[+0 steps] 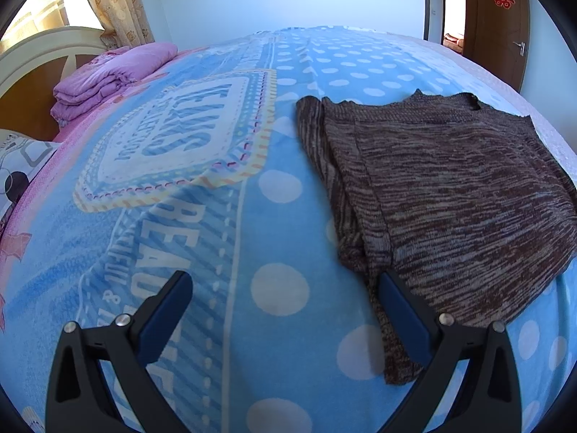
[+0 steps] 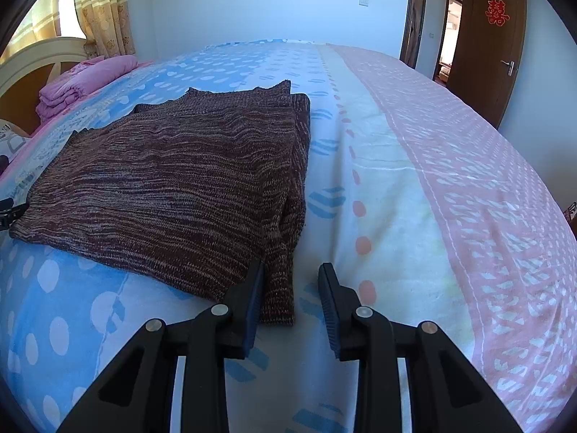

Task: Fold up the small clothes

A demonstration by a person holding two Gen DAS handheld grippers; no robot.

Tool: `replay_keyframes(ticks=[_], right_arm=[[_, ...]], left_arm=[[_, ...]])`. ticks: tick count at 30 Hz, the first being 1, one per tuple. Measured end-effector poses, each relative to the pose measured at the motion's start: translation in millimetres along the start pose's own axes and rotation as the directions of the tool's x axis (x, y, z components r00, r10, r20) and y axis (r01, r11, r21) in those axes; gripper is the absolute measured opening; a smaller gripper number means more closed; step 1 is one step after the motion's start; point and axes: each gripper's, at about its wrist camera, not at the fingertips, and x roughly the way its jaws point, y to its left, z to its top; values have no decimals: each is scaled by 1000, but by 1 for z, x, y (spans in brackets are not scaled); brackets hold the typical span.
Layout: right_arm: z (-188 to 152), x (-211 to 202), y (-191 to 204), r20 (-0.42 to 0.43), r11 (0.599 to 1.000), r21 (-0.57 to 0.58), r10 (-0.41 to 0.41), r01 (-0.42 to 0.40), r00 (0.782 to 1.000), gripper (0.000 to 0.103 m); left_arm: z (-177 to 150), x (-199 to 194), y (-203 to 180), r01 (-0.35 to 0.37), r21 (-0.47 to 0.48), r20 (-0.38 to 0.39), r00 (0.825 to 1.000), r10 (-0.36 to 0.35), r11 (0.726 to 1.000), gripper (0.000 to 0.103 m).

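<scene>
Both tools (image 1: 285, 288) (image 2: 292, 278) gape, flanking sweater (image 1: 450, 187) sleeves.

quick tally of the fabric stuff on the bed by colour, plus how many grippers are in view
Brown knit garment: 1
Pink folded bedding: 1
Blue dotted blanket covering the bed: 1
Grippers: 2, the left gripper and the right gripper, both open
Total: 5
</scene>
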Motion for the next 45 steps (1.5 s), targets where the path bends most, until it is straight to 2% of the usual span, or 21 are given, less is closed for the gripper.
replay_keyframes(ticks=[3, 8, 10, 12, 13, 16, 18, 21, 23, 25, 26, 27, 31, 33, 35, 38, 41, 43, 45], right_arm=[[-4, -4, -3, 17, 1000, 14, 19, -19, 1000, 32], [-5, -7, -9, 19, 998, 39, 38, -39, 999, 40], [-1, -10, -7, 23, 1000, 21, 9, -10, 1000, 44], [7, -19, 1, 62, 999, -7, -35, 36, 997, 44], [13, -22, 5, 82, 999, -16, -31, 32, 996, 44], [38, -25, 23, 103, 999, -42, 39, -35, 994, 44], [55, -20, 42, 100, 991, -62, 128, -122, 987, 44], [67, 3, 77, 43, 977, -111, 189, -183, 981, 44], [63, 21, 99, -7, 973, -138, 188, -188, 982, 44], [48, 36, 109, -86, 976, -129, 165, -175, 983, 45], [39, 29, 113, -40, 980, -139, 139, -144, 989, 44], [28, 23, 117, -33, 980, -157, 115, -118, 993, 44], [14, 9, 115, -36, 975, -180, 123, -127, 992, 44], [23, 9, 109, -54, 973, -168, 154, -161, 987, 45], [37, 7, 108, -20, 975, -149, 161, -162, 987, 45], [56, 9, 129, 3, 955, -190, 230, -225, 973, 45], [88, 33, 150, -29, 942, -153, 296, -297, 955, 45], [105, 53, 160, -34, 950, -143, 276, -278, 961, 44], [120, 83, 172, -73, 957, -146, 242, -250, 968, 44]], left_arm=[[-3, -3, 3, 4, -11, 5, 1000, -4, 1000, 103], [-4, -6, 2, -8, -4, 10, 1000, 8, 1000, 103], [-4, -6, 2, -11, -2, 12, 1000, 11, 1000, 103], [-4, -4, 1, -13, 4, 7, 1000, 13, 1000, 103], [-3, -3, 0, -13, 6, 4, 1000, 13, 1000, 103], [-1, -7, 0, -44, 0, 23, 999, 44, 999, 103], [0, -16, -1, -89, -13, 67, 994, 90, 996, 103], [-1, -24, -9, -54, -16, 84, 995, 55, 998, 103], [-4, -20, -19, -47, 25, 60, 997, 45, 999, 103], [-8, -15, -29, -79, 79, 48, 996, 76, 994, 103], [-10, -16, -32, -94, 103, 46, 995, 89, 990, 103], [-12, -18, -33, -97, 114, 50, 994, 92, 989, 103], [-21, -24, -33, -94, 129, 58, 995, 87, 987, 103], [-19, -27, -31, -84, 119, 53, 996, 78, 989, 103], [-14, -33, -26, -93, 77, 78, 993, 87, 993, 103], [-3, -38, -13, -95, -9, 99, 990, 96, 995, 103], [7, -28, -10, -88, -27, 74, 993, 90, 996, 103], [13, -21, -13, -123, -17, 87, 988, 124, 992, 103], [12, -12, -13, -131, -27, 82, 988, 133, 991, 103]])
